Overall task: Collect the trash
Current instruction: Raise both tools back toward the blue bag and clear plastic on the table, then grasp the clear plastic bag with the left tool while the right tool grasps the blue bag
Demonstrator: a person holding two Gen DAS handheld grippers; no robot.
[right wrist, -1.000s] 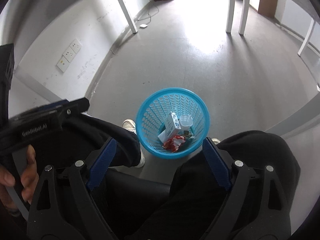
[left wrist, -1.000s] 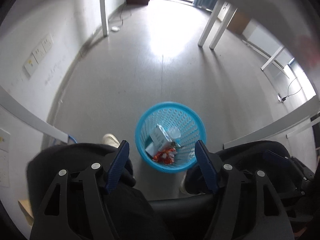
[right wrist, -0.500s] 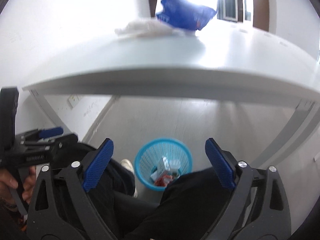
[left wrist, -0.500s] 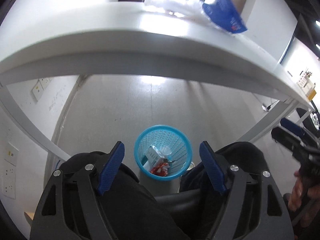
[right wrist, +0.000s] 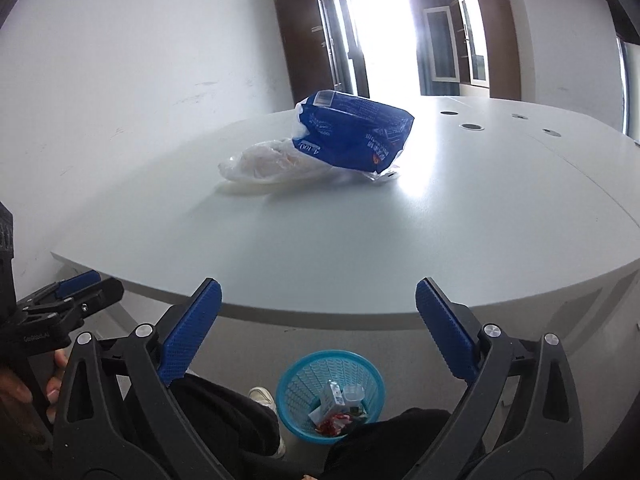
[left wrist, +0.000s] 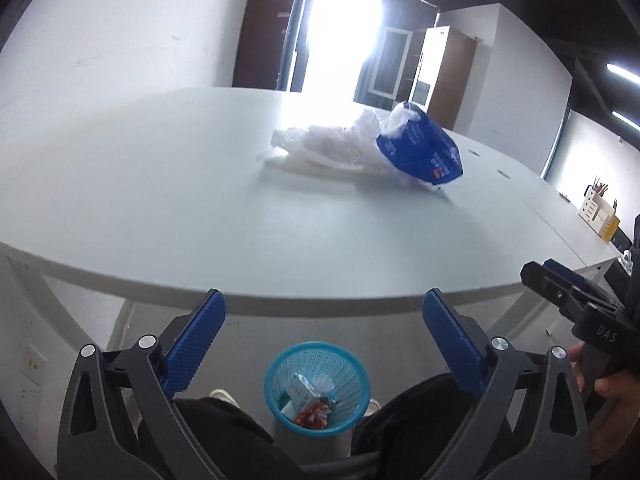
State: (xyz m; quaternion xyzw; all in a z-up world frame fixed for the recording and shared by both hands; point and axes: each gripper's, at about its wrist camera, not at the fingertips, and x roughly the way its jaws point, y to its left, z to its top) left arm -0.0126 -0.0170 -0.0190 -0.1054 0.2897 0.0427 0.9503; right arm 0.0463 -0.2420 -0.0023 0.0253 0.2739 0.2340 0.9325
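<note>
A blue plastic package (left wrist: 420,150) (right wrist: 354,136) and a crumpled clear plastic bag (left wrist: 328,146) (right wrist: 272,164) lie together on the white table (left wrist: 160,200) (right wrist: 460,220), far from me. A blue mesh trash basket (left wrist: 317,388) (right wrist: 330,396) stands on the floor under the table's near edge, holding a small carton, a cup and a red wrapper. My left gripper (left wrist: 324,320) is open and empty, level with the table edge. My right gripper (right wrist: 318,312) is open and empty too.
The person's dark-trousered legs flank the basket. The other gripper shows at the right edge of the left wrist view (left wrist: 580,304) and at the left edge of the right wrist view (right wrist: 60,300). A desk organiser (left wrist: 598,212) stands far right. Cabinets and a bright doorway are behind.
Both grippers have risen from over the basket near the floor to the table's edge, so the tabletop and its trash have come into view. Both stayed open.
</note>
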